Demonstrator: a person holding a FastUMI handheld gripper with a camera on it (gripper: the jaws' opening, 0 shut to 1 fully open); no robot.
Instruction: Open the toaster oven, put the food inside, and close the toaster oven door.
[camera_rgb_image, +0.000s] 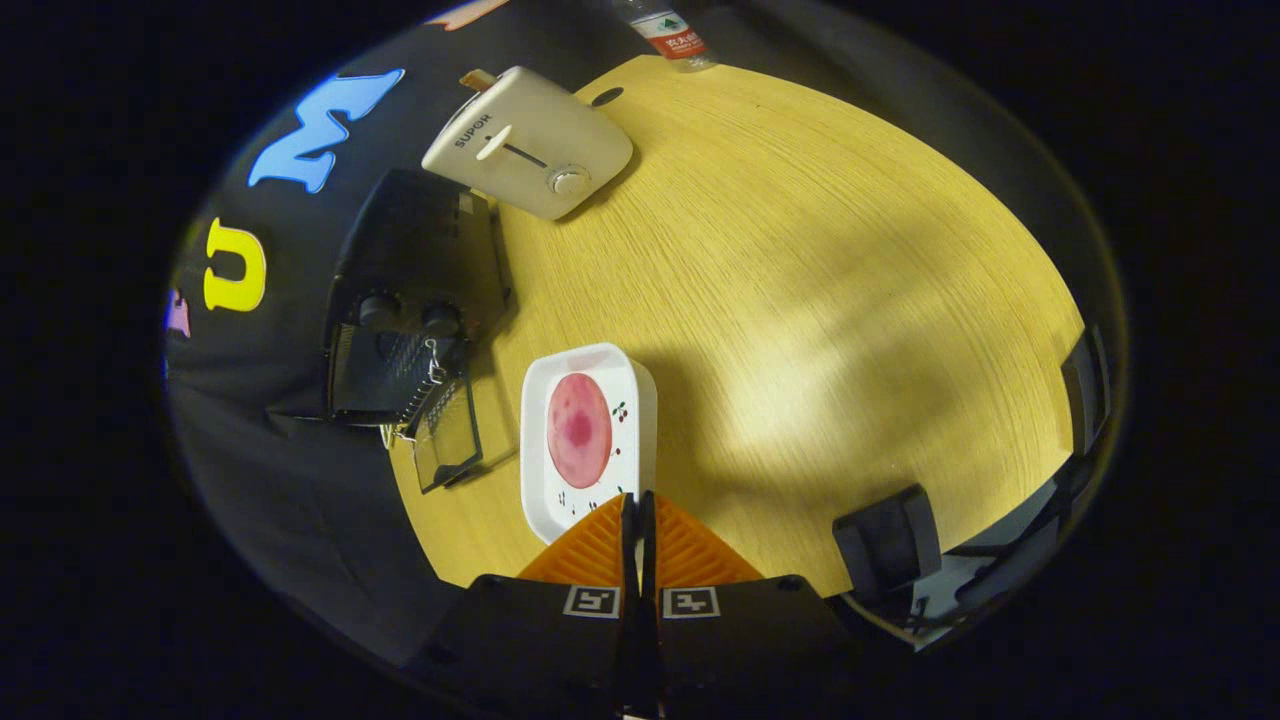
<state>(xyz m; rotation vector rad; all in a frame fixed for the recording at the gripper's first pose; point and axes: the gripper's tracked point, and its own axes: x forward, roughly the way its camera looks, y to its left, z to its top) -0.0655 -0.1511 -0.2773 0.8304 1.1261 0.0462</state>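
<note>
Claw (637, 505): nearest the camera; fingers pressed together, nothing between them; tips over the near edge of the plate.
Bench (800, 300): pale wood grain, carries everything below; broad shadow across its middle.
Toaster oven (415, 290): black, at the bench's far-left edge against the booth wall, beyond and left of the fingers; two round knobs on the front; door (447, 440) hangs down open, glass panel resting toward the bench, just left of the plate.
Toaster (530, 140): cream, pop-up type, beyond the oven; lever and dial on the side facing us; a slice sticks out of the top.
Plate (540, 500): white, rounded rectangle, small cherry print, just ahead of the fingers.
Food (579, 430): round pink slice, lies flat in the middle of the plate.
Bottle (668, 30): red label, far edge of the bench, partly cut off.
</note>
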